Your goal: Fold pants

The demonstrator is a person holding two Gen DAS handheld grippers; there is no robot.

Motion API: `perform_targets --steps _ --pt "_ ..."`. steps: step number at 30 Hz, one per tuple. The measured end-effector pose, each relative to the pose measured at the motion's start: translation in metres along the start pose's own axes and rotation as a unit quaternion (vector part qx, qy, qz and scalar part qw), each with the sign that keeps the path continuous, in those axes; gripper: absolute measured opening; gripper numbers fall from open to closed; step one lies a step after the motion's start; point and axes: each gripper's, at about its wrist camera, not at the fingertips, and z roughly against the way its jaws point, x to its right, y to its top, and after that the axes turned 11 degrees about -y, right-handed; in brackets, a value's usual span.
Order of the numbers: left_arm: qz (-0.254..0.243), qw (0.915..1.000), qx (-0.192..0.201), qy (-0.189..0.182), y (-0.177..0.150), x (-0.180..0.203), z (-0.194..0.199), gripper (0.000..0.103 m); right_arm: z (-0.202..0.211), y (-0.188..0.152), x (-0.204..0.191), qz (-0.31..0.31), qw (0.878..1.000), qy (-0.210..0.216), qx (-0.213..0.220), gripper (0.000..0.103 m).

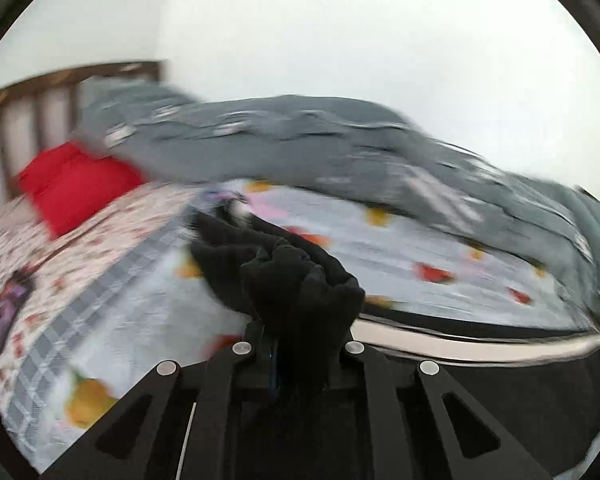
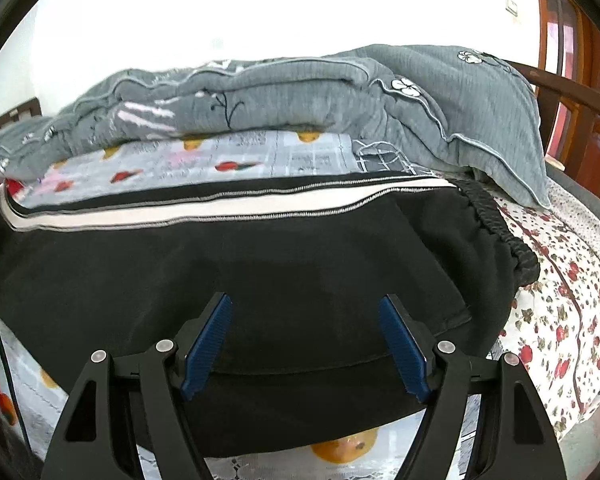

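One pair of black pants (image 2: pixel 260 264) lies spread on the bed (image 2: pixel 560 312), just in front of the grey quilt (image 2: pixel 300 92). The left gripper (image 1: pixel 300 332) has its fingers clenched on a bunched wad of the pants. The right gripper (image 2: pixel 306 340) hovers over the pants, fingers (image 2: pixel 208 344) released wide.

Bed (image 2: pixel 572 320) bears pants (image 2: pixel 260 264), quilt (image 2: pixel 300 92), pillow (image 1: pixel 76 184).
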Motion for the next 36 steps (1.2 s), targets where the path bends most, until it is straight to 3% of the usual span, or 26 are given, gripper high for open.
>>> perform_targets --steps 3,7,11,14,17,19,22,23,24,27,29,32,36 --pt "-0.026 0.9983 -0.023 -0.046 -0.008 0.064 -0.014 0.013 0.005 0.003 0.008 -0.006 1.000 0.004 0.007 0.076" --pt "-0.074 0.9904 -0.059 -0.101 -0.047 0.144 -0.029 0.013 0.013 0.001 0.018 -0.007 1.000 -0.010 0.014 0.076" --pt "-0.100 0.9709 -0.133 -0.172 -0.108 0.208 -0.044 0.013 0.018 -0.007 0.033 -0.020 1.000 -0.013 0.015 0.076" --pt "-0.120 0.9619 -0.166 -0.181 -0.149 0.234 -0.047 0.013 0.014 -0.012 0.039 -0.027 1.000 -0.010 0.003 0.076" --pt "-0.168 0.9636 -0.143 -0.151 -0.166 0.243 -0.036 0.013 0.011 -0.014 0.036 -0.027 1.000 -0.005 -0.005 0.076" --pt "-0.168 0.9583 -0.151 -0.175 -0.164 0.236 -0.028 0.017 0.010 -0.013 0.031 -0.028 1.000 0.004 -0.007 0.076" --pt "-0.122 0.9515 -0.158 -0.234 -0.144 0.207 -0.010 0.051 0.011 -0.007 0.016 -0.031 0.999 0.033 -0.007 0.076" --pt "-0.117 0.9532 -0.144 -0.239 -0.139 0.194 0.001 0.070 0.012 -0.003 0.007 -0.030 0.998 0.047 -0.006 0.076" --pt "-0.122 0.9575 -0.122 -0.231 -0.134 0.184 0.010 0.078 0.013 0.000 0.001 -0.029 0.998 0.057 -0.005 0.076" --pt "-0.140 0.9713 -0.081 -0.174 -0.127 0.147 0.030 0.078 0.016 0.010 -0.025 -0.021 0.995 0.097 -0.003 0.076" --pt "-0.133 0.9802 -0.085 -0.119 -0.125 0.111 0.034 0.078 0.015 0.017 -0.047 -0.018 0.991 0.133 -0.009 0.076" --pt "-0.102 0.9845 -0.103 -0.098 -0.125 0.066 0.036 0.078 0.008 0.022 -0.078 -0.024 0.982 0.187 -0.033 0.076" --pt "-0.086 0.9852 -0.117 -0.091 -0.138 0.019 0.050 0.078 -0.015 0.019 -0.118 -0.040 0.972 0.215 -0.085 0.076"
